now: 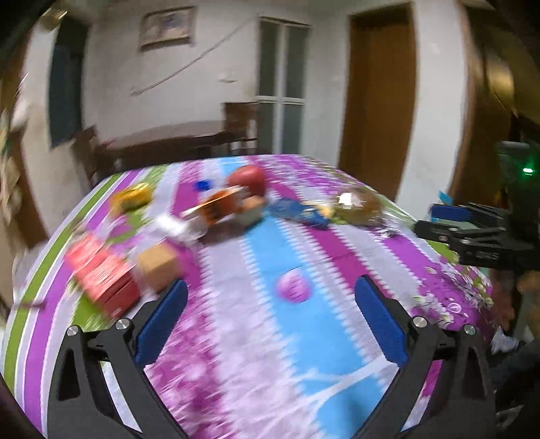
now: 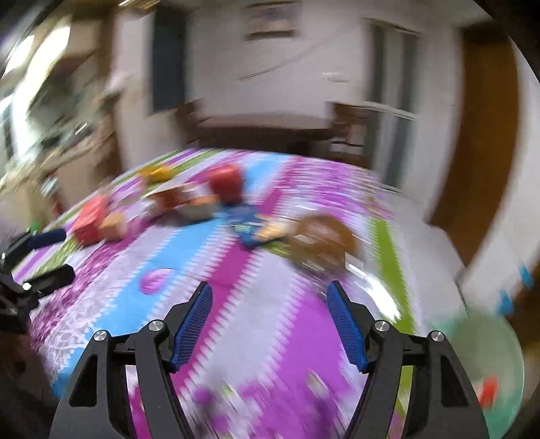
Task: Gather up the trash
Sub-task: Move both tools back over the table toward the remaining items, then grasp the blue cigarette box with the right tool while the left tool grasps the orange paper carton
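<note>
**Both grippers empty above the worktop, trash not yet picked**

The left gripper (image 1: 270,297) hangs over the striped cloth with its blue fingers (image 1: 162,324) spread wide and nothing between them. The right gripper (image 2: 270,304) is likewise parted and empty, its fingers (image 2: 347,327) apart over the purple stripe. Both views are smeared by motion, so this looks like an approach, with no grasp begun.

The trash lies in a loose row across the far half of the worktop (image 1: 303,337): a red box (image 1: 101,277) touching a tan carton (image 1: 158,266) on the left, a yellow wrapper (image 1: 133,197) further back, a heap of orange and white packaging (image 1: 216,209) in front of a red round thing (image 1: 248,179), a blue wrapper (image 1: 298,211), and a brownish clear bag (image 1: 359,202) on the right. A small purple disc (image 1: 293,287) sits alone nearer the grippers; whether it is litter or printed pattern I cannot tell.

A pale green bin (image 2: 479,364) shows at the lower right of the right wrist view, with something red inside. The likely next move is to settle on one item, probably the nearest, lower over it and close.

Behind stand a dark wooden table (image 1: 175,135), white walls, a framed picture (image 1: 167,28) and a brown door (image 1: 378,101).
</note>
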Tool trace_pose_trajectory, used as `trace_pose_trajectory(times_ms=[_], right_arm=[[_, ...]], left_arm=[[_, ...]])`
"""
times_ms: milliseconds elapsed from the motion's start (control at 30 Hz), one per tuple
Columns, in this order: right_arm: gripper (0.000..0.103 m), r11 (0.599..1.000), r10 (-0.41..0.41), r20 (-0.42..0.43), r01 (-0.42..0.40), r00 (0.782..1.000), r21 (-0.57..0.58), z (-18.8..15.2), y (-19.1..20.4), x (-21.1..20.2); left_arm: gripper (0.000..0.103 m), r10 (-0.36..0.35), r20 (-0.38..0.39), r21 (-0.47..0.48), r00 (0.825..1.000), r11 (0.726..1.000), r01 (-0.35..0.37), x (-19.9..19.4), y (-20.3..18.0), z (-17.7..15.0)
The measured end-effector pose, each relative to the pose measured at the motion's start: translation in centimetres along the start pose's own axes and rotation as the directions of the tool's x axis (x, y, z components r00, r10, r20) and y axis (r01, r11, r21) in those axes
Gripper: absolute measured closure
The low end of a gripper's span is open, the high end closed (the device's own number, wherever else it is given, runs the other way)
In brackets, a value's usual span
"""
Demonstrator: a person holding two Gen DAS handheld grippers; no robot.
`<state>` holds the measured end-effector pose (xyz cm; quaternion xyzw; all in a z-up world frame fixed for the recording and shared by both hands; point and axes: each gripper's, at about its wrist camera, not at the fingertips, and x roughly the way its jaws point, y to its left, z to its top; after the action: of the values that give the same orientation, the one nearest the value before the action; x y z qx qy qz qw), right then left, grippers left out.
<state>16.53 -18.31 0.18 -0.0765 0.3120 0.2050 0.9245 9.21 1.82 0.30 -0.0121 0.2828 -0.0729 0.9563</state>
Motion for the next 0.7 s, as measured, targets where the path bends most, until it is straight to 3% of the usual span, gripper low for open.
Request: trace_pose_trajectory(times_ms=[100, 167, 200, 400, 567, 633, 667, 700], right_arm=[[0.025, 0.988, 0.031, -0.07, -0.041, 0.997, -0.148, 4.3, 1.7, 5.1], [0.012, 0.979, 0.054, -0.135, -0.079, 0.989, -0.188, 7.0, 1.7, 9.0], [0.011, 0.977, 0.062, -0.161, -0.093, 0.985, -0.193, 7.7, 1.6, 10.4], [0.011, 0.944, -0.001, -0.309, -0.101, 0.951, -0.313, 10.5, 2.2, 18.7], [0.012, 0.947, 0.039, -0.406, -0.164, 0.913, -0.278, 10.6, 1.4, 22.1], [0.015, 0.96, 0.083, -0.422, -0.187, 0.903, -0.21, 10.2, 0.7, 22.5], [0.019, 0.962, 0.089, -0.408, -0.185, 0.909, -0.203, 9.9, 0.5, 22.1], [0.029, 0.96, 0.099, -0.402, -0.193, 0.91, -0.202, 9.7, 0.7, 21.8]], left_arm=[[0.006, 0.026, -0.014, -0.078, 1.0, 0.997, -0.027, -1.0, 3.0, -0.9], [0.006, 0.039, -0.019, -0.102, 0.999, 0.994, -0.041, -1.3, 4.0, -1.3], [0.006, 0.045, -0.023, -0.11, 0.999, 0.993, -0.047, -1.5, 4.5, -1.7], [0.006, 0.067, -0.036, -0.145, 0.997, 0.987, -0.071, -2.4, 7.0, -3.1], [0.006, 0.058, -0.049, -0.174, 0.997, 0.983, -0.065, -1.8, 8.1, -3.5], [0.006, 0.049, -0.046, -0.185, 0.998, 0.981, -0.057, -1.8, 8.3, -3.5], [0.006, 0.048, -0.046, -0.189, 0.998, 0.98, -0.056, -1.8, 8.4, -3.5], [0.006, 0.048, -0.045, -0.189, 0.998, 0.98, -0.056, -1.8, 8.4, -3.6]])
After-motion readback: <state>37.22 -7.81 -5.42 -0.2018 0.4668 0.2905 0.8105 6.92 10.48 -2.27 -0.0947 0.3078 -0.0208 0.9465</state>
